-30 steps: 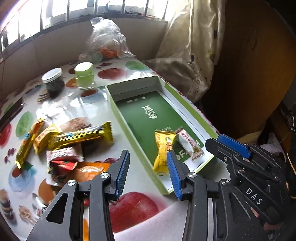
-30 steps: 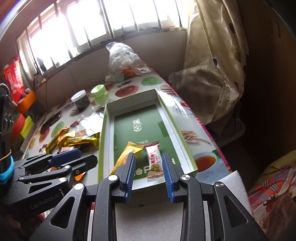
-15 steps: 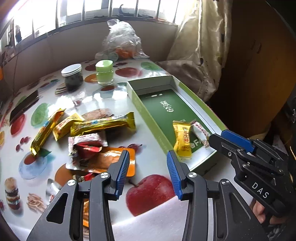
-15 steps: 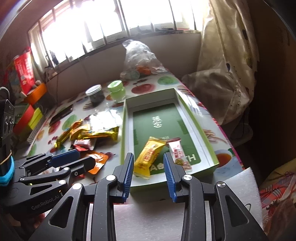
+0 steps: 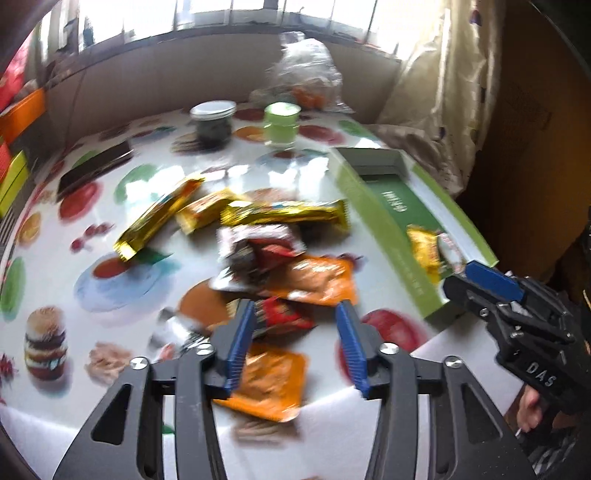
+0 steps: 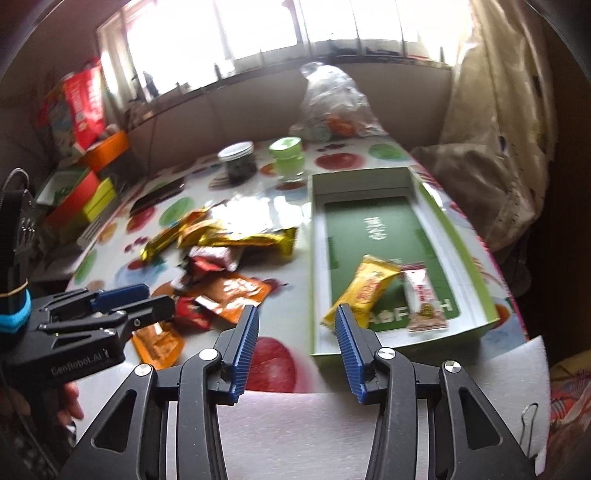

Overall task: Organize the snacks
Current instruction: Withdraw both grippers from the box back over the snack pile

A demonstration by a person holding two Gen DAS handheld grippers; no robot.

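Snack packets heaped on a fruit-print surface (image 6: 280, 354) beside a green box (image 6: 476, 291), under a bright window.

The surface sits against a low beige wall below the window (image 6: 258, 29), with a cream curtain (image 6: 495, 129) at its right end; a dark-filled jar (image 6: 238, 160), a green-lidded jar (image 6: 287, 157) and a clear plastic bag (image 6: 332, 99) stand at the far side. In the box, a yellow packet (image 6: 364, 290) lies slantwise, long axis running from the near-left corner toward the far right, and a red-and-white packet (image 6: 421, 299) beside it lies lengthwise with the box. Left of the box, a long gold bar (image 5: 286, 214) lies crosswise atop the loose pile, with orange pouches (image 5: 314, 278) nearer; blur makes the labels unreadable. The left hand-held gripper (image 5: 295, 345) hovers over the pile, jaws apart and empty. The right hand-held gripper (image 6: 295, 349) is likewise spread and empty, near the box's front-left corner.
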